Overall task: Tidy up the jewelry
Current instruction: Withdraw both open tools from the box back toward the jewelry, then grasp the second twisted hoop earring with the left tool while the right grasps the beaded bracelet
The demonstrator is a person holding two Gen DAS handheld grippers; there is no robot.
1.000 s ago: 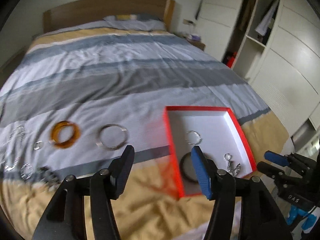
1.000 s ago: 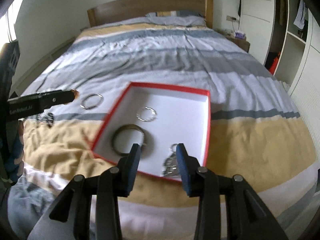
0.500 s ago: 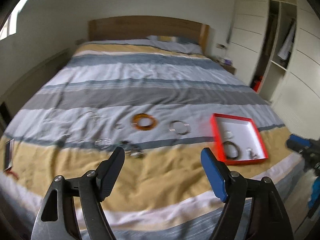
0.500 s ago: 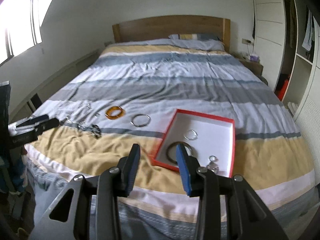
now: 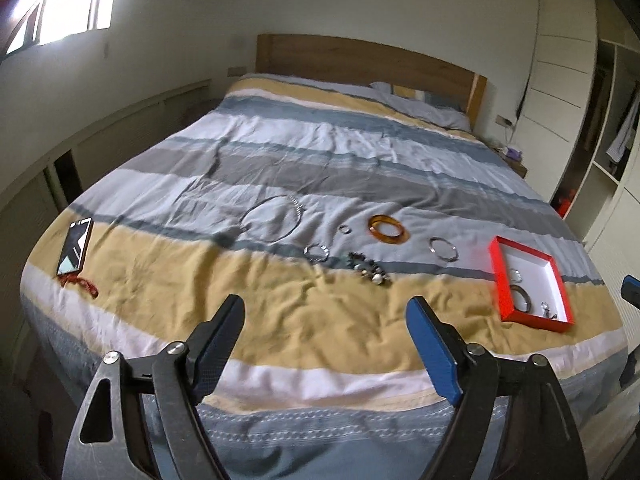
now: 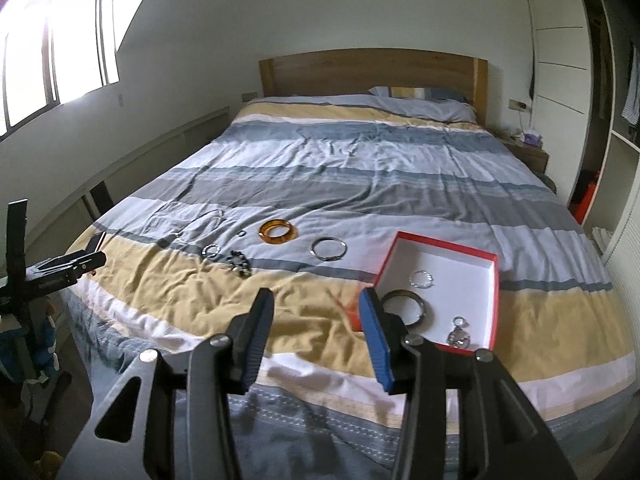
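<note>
A red box (image 5: 500,280) with a white inside lies on the bed at the near right; it holds a dark bangle (image 6: 404,306), a silver ring bracelet (image 6: 421,279) and a small charm (image 6: 458,330). On the quilt to its left lie a silver bangle (image 5: 442,249), an amber bangle (image 5: 389,229), a dark bead cluster (image 5: 366,267), a beaded bracelet (image 5: 317,252), a tiny ring (image 5: 344,229) and a large thin hoop (image 5: 272,219). My left gripper (image 5: 326,302) hangs off the bed's foot, its jaws opening and empty. My right gripper (image 6: 316,296) is also opening, empty, short of the box (image 6: 384,260).
A phone (image 5: 75,245) with a red ribbon (image 5: 80,282) lies at the bed's near left corner. Wardrobe and open shelves (image 6: 624,160) stand to the right, a low ledge and window to the left. The left gripper (image 6: 68,266) shows at the left edge of the right wrist view.
Both grippers have drawn back from the red box to beyond the bed's foot. The left one swung left toward the loose jewelry. Both pairs of jaws stand wider apart.
</note>
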